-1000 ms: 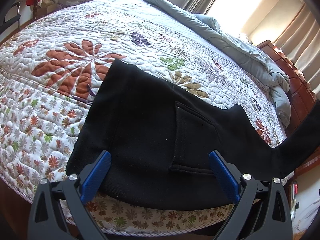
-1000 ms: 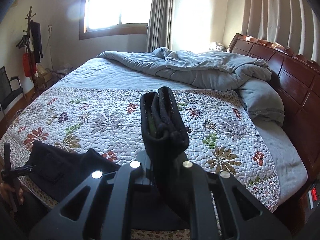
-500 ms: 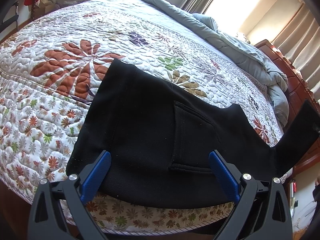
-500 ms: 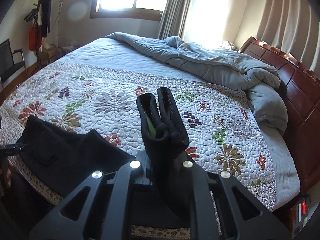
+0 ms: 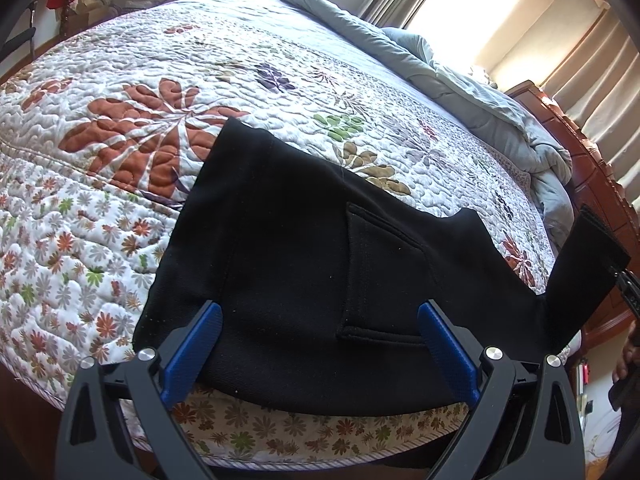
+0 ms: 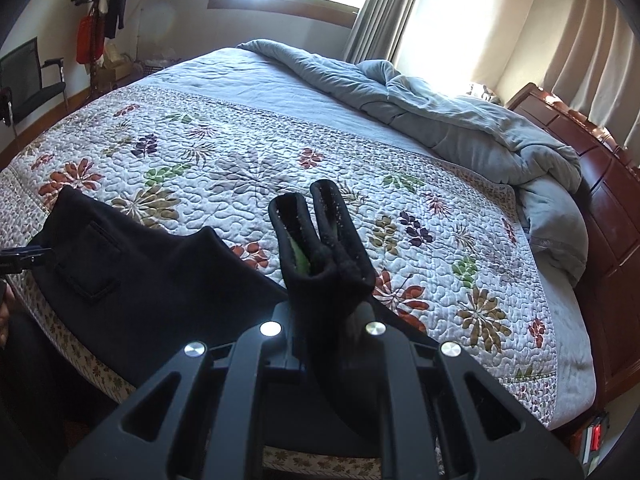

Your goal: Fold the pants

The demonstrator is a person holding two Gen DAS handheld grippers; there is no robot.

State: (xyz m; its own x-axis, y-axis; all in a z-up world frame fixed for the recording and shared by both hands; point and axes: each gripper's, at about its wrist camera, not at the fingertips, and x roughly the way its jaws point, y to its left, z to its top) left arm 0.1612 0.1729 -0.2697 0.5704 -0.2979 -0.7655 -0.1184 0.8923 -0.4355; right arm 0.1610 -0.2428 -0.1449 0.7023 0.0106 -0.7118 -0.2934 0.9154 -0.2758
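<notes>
Left gripper (image 5: 320,344): jaws spread wide, blue pads (image 5: 192,354) well apart, nothing pinched between them, angled down. Right gripper (image 6: 324,280): jaws nearly closed, clamped on a bunched fold of the black pants (image 6: 320,248), cloth sticking up past the tips; also tilted down. In the left wrist view the right gripper's body shows at the far right edge with part of a hand (image 5: 628,354) below it; how that hand grips is too cropped to tell

1. The black cotton pants (image 5: 288,264) lie on the floral quilted bedspread (image 5: 120,184) at the bed's near edge.
2. A rumpled grey duvet (image 6: 460,120) lies along the far edge, beside the dark wooden headboard (image 6: 600,184).
</notes>
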